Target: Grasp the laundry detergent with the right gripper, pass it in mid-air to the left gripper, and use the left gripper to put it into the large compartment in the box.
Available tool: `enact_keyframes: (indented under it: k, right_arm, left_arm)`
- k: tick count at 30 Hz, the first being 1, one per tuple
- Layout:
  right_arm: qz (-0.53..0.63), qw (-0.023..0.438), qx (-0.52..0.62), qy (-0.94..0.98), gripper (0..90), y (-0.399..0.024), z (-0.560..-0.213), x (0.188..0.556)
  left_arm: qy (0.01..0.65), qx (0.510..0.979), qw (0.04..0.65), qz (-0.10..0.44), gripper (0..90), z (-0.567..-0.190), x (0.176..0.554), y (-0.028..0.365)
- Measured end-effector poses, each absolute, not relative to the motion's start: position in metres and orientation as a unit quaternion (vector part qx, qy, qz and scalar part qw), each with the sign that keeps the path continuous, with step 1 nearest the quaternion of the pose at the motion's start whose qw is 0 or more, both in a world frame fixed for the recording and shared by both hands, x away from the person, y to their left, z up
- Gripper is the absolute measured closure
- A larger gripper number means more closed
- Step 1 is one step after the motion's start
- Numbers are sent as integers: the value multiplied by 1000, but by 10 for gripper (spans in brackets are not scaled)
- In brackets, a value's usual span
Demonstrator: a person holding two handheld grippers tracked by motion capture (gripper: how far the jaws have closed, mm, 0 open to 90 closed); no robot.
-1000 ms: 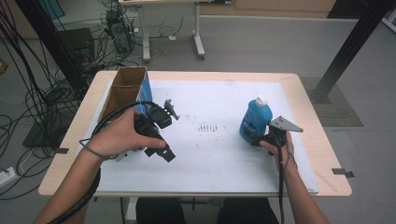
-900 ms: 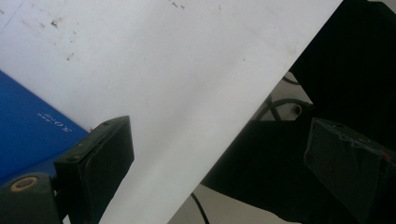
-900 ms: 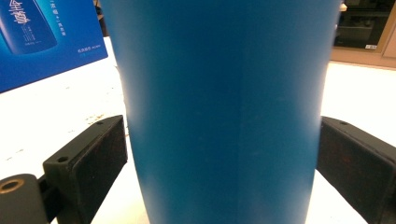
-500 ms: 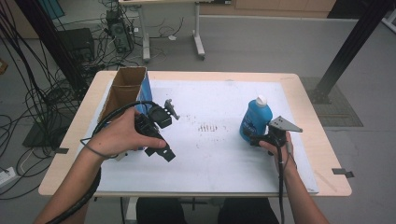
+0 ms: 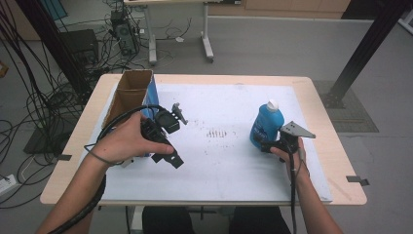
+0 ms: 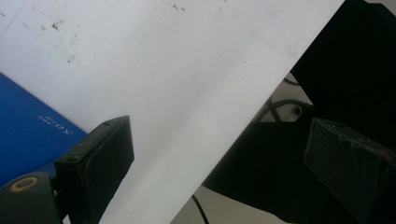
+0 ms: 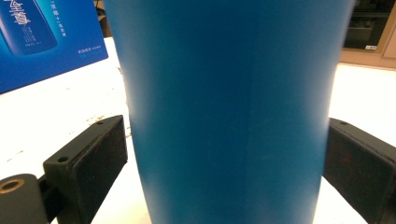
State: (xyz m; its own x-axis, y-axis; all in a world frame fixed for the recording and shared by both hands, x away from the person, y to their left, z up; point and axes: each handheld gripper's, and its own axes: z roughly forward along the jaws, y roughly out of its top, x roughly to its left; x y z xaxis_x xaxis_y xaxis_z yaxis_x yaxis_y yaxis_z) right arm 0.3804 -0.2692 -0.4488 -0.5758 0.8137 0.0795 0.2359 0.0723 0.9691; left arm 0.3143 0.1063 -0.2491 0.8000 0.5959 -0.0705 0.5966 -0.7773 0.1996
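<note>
- Bottle (image 5: 267, 124), blue with white cap, stands upright on the white sheet (image 5: 224, 161) at about 3 o'clock on the bench (image 5: 321, 102).
- My right hand-held gripper (image 5: 260, 143) sits at the bottle's base from the 6 o'clock side; in the right gripper view the bottle (image 7: 229, 107) sits between both jaws. Left jaw shows a sliver of gap and the right jaw's contact is hidden, so I can't tell if it's clamped.
- My left hand-held gripper (image 5: 176, 113) is at about 9 o'clock, jaws spread wide with nothing between them; the left gripper view looks down at the sheet's edge.
- Cardboard box (image 5: 130, 95), blue-sided with its top open, stands at 10 o'clock, just beside my left hand (image 5: 122, 141).
- Bottle and box are well apart.
</note>
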Motion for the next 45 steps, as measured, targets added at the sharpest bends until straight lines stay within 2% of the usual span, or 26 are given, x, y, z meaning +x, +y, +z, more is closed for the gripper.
enact_keyframes:
  k: [14, 17, 24, 32, 45]
  right_arm:
    - [560, 265, 378, 688, 47, -268, -449, 381]
    - [562, 268, 380, 684, 105, -268, -448, 380]
    - [561, 267, 377, 687, 166, -269, -448, 381]
    - [562, 265, 373, 689, 281, -267, -449, 381]
    - [565, 270, 373, 685, 352, -269, -447, 380]
  left_arm:
    - [312, 944, 108, -4, 86, -250, 314, 102]
    - [311, 945, 106, -4, 87, -250, 314, 102]
    - [308, 945, 107, -4, 91, -249, 313, 101]
    - [309, 945, 108, -3, 91, -248, 312, 102]
    - [310, 945, 108, -1, 91, -247, 311, 103]
